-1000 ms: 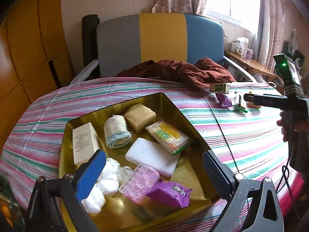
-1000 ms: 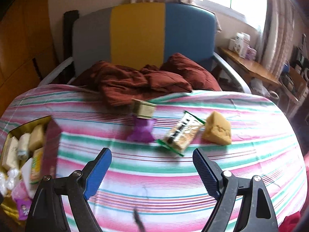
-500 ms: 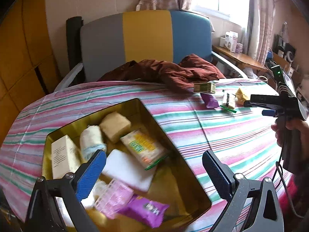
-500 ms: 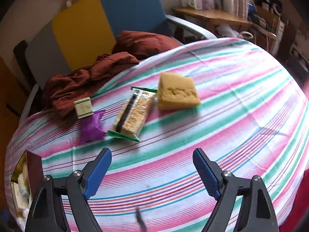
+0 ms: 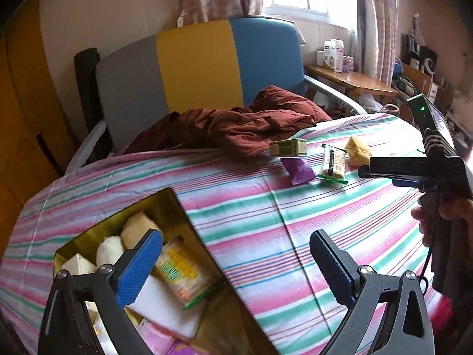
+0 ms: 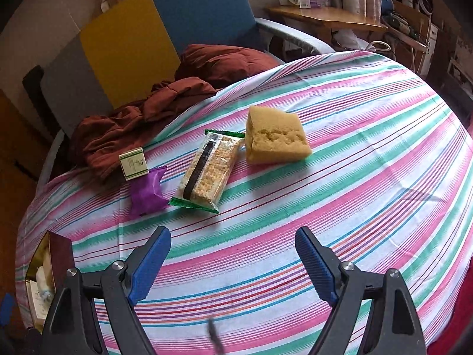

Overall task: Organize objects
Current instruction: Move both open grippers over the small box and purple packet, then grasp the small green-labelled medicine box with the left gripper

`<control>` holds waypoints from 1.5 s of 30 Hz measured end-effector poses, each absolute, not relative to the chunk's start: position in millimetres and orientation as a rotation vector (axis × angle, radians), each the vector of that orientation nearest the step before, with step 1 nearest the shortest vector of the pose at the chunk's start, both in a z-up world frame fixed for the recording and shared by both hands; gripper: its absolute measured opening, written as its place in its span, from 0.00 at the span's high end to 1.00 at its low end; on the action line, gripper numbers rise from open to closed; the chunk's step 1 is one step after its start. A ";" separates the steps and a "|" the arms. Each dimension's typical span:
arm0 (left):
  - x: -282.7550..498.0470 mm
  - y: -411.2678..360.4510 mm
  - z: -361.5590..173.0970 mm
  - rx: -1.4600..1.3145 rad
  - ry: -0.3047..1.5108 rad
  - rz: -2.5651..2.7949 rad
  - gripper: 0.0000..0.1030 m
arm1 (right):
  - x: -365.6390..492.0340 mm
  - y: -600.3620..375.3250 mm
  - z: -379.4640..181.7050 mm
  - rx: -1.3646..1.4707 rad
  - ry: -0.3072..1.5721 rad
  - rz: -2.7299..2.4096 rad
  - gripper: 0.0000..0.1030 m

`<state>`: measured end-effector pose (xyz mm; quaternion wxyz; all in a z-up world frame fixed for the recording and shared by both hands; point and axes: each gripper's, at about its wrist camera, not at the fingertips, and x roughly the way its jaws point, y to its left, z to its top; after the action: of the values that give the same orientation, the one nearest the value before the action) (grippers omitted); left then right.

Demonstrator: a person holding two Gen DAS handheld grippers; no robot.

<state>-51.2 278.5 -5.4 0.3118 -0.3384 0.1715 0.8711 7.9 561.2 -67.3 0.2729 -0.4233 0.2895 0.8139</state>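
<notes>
A gold tin (image 5: 165,204) sits at the lower left of the left wrist view, holding a cracker pack (image 5: 180,272), a white sponge (image 5: 168,310), a white box and other small items. My left gripper (image 5: 233,263) is open and empty over the tin's right edge. On the striped cloth lie a yellow sponge (image 6: 275,136), a biscuit pack (image 6: 210,171), a purple sachet (image 6: 146,190) and a small green box (image 6: 133,162). My right gripper (image 6: 233,261) is open and empty, short of them. It also shows in the left wrist view (image 5: 414,167).
A maroon cloth (image 6: 142,118) is heaped at the table's far edge against a grey, yellow and blue chair (image 5: 195,68). A wooden shelf (image 6: 322,17) with boxes stands at the back right. The tin's corner (image 6: 56,254) shows at the right wrist view's left edge.
My left gripper has drawn back and turned right, so the tin has slid to the lower left. My right gripper has moved closer to the loose items, which now look larger.
</notes>
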 end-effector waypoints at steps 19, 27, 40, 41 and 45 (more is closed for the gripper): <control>-65.4 355.8 -5.9 -0.838 0.549 2.214 0.03 | 26.9 580.5 -63.6 -1.069 0.920 2.142 0.15; -75.1 383.4 -11.6 -0.835 0.573 2.187 0.02 | 35.0 589.5 -65.2 -1.034 0.979 2.110 0.15; -172.2 422.9 -6.4 -1.141 0.194 2.073 0.03 | 25.0 578.7 -66.8 -1.089 0.936 2.143 0.15; -183.8 428.6 -9.5 -1.192 0.163 2.062 0.03 | 24.0 577.5 -67.1 -1.093 0.931 2.147 0.15; -214.1 450.0 -25.4 -1.313 0.125 2.050 0.03 | 21.9 575.1 -67.8 -1.105 0.923 2.155 0.15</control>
<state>-214.1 450.0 -25.4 0.3445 -0.5057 0.0480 0.7894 21.9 575.1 -67.8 0.2712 -0.4105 0.3429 0.8002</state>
